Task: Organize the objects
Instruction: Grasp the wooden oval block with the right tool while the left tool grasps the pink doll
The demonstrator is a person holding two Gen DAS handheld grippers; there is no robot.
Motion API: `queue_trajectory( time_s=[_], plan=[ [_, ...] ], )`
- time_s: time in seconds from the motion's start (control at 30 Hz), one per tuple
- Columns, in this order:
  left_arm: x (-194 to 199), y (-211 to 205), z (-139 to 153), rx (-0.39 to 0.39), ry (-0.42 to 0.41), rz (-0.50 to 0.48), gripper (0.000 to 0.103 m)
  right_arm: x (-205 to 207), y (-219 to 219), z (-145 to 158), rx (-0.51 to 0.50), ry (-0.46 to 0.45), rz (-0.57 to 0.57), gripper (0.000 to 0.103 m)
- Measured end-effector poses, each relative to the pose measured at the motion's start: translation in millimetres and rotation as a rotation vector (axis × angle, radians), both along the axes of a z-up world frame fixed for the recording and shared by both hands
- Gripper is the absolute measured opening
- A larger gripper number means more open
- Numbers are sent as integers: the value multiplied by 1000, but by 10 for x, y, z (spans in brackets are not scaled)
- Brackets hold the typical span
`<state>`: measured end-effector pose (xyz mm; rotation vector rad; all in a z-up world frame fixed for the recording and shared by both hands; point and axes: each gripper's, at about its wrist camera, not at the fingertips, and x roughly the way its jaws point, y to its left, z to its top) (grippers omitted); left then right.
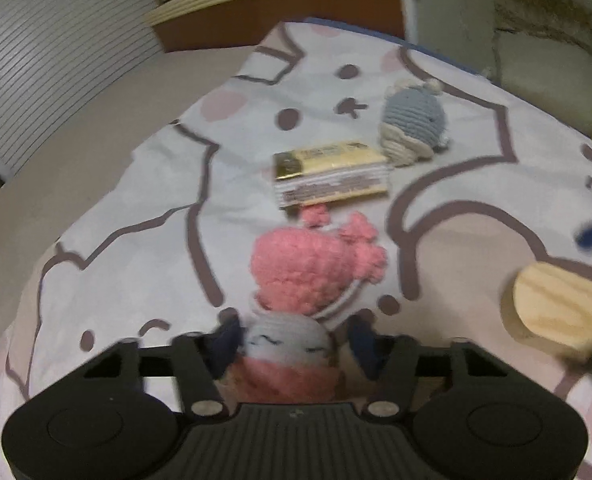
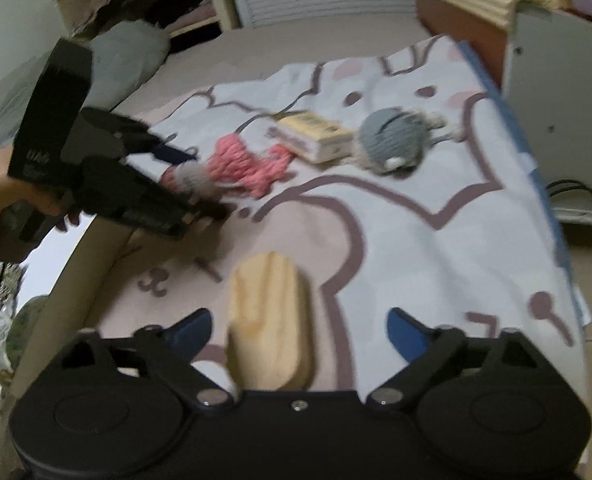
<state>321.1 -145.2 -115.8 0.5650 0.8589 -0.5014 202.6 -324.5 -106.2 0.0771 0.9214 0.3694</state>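
Left tool [image 1: 291,346] pinched the pink crochet doll [image 1: 296,280] lying on the bed sheet [image 1: 135,208]; right tool [image 2: 298,332] stood spread around the wooden block [image 2: 269,320], pads not touching it.

A pink crocheted doll [image 1: 312,276] with a pale grey face, a grey-blue knitted whale [image 1: 414,120], a pale wooden block [image 2: 269,320], and a white sheet [image 1: 135,200] with mauve outlines.
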Motion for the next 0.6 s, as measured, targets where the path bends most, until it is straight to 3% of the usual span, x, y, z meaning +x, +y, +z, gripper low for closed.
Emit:
queue_trajectory(
  time_s=[0.23,0.33,0.4,0.6],
  plan=[
    [56,69,116,-64,84,117,43,-6,174,-62,-41,14,38,85],
    [41,130,181,-131,138,179,43,4,175,-47,-43,16,31,69],
    [-33,138,229,-157,158,195,43,2,144,-27,-45,21,6,47],
    [-336,189,403,-221,200,211,43,-46,73,20,-22,38,-6,47]
  ],
)
